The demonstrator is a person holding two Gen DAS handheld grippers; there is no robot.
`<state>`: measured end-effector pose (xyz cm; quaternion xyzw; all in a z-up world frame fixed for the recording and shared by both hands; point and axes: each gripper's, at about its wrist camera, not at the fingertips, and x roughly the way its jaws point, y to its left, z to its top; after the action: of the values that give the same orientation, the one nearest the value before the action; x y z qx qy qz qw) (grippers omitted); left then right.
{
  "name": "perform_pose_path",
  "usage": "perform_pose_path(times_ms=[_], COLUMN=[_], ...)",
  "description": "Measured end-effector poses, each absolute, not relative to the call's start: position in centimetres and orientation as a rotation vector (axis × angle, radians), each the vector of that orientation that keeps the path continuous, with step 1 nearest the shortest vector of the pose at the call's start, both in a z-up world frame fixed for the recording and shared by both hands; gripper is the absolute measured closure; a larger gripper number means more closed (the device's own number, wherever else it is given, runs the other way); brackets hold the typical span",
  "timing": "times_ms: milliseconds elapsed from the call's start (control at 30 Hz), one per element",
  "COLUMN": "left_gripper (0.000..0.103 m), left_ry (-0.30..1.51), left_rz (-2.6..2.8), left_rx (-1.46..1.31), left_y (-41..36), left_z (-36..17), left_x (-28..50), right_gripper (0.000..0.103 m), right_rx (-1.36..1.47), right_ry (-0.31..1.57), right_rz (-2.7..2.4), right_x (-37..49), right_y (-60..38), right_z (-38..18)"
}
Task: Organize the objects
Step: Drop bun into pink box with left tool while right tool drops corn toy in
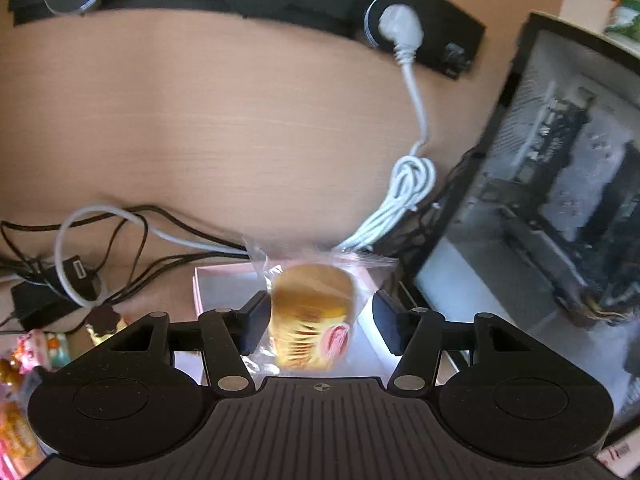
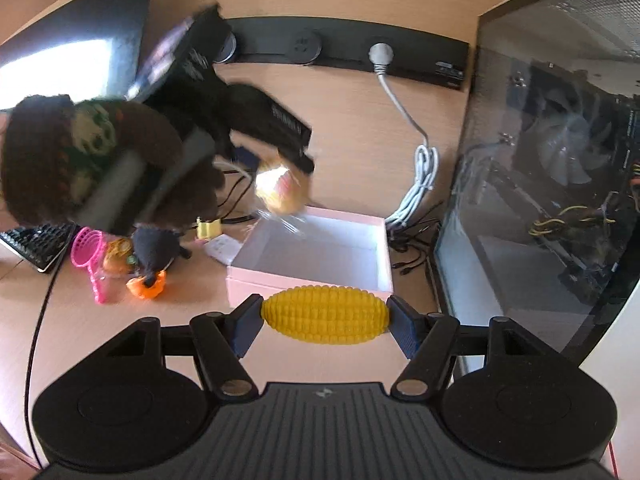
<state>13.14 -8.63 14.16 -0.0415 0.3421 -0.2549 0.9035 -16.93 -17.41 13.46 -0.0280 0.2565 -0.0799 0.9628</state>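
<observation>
Black grippers, ribbed bodies, blue-padded fingers (image 2: 402, 330); brown fuzzy sleeve (image 2: 48, 160).

- The desk (image 2: 352, 128) looks like pale wood laminate, smooth and matt, with fine grain.
- The toy corn cob (image 2: 325, 314) seems a matt yellow plastic or rubber, knobbly.
- The wrapper (image 1: 320, 268) around the snack is clear, glossy film.
- The pink box (image 2: 304, 284) looks like matt card.
- The computer case panel (image 2: 552, 184) is glossy, reflective glass.
- The strainer (image 2: 89, 249) is pink plastic mesh.
</observation>
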Motion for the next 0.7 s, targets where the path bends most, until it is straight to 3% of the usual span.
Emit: perform_pose_path(times_ms=[200,500,533,600,700], left_gripper=[0.042,0.043,0.043,0.043,0.043], left_ry=[0.725,0.854,0.868,0.891,0.897], left_rz=[-0.482,-0.349,-0.326,-0.264,-0.183], left_rx=[-0.123,-0.124,-0.125,-0.126,-0.130], left_y=[-6.3,3.5,4.2,6.0,8.2], left_z=[12.0,5.7,5.2,4.2,3.7], left_x=[11.8,0.6,-0.2,-1.9,-3.5], right_gripper=[0.036,0.036,0.034,0.014,0.004], right_rx=[-0.028,0.008,0.017,0.039,0.039], right_ry=[0.528,0.488,0.487,0.498,0.473], right_rz=[-0.142,-0.087,-0.091,-0.113,-0.101], right_x=[-14.8,-4.8,-3.5,-0.9,0.3], right_y=[-19.4,-20.2,-20.0,-19.7,-18.5], right_z=[13.1,14.6,14.8,15.1,15.6])
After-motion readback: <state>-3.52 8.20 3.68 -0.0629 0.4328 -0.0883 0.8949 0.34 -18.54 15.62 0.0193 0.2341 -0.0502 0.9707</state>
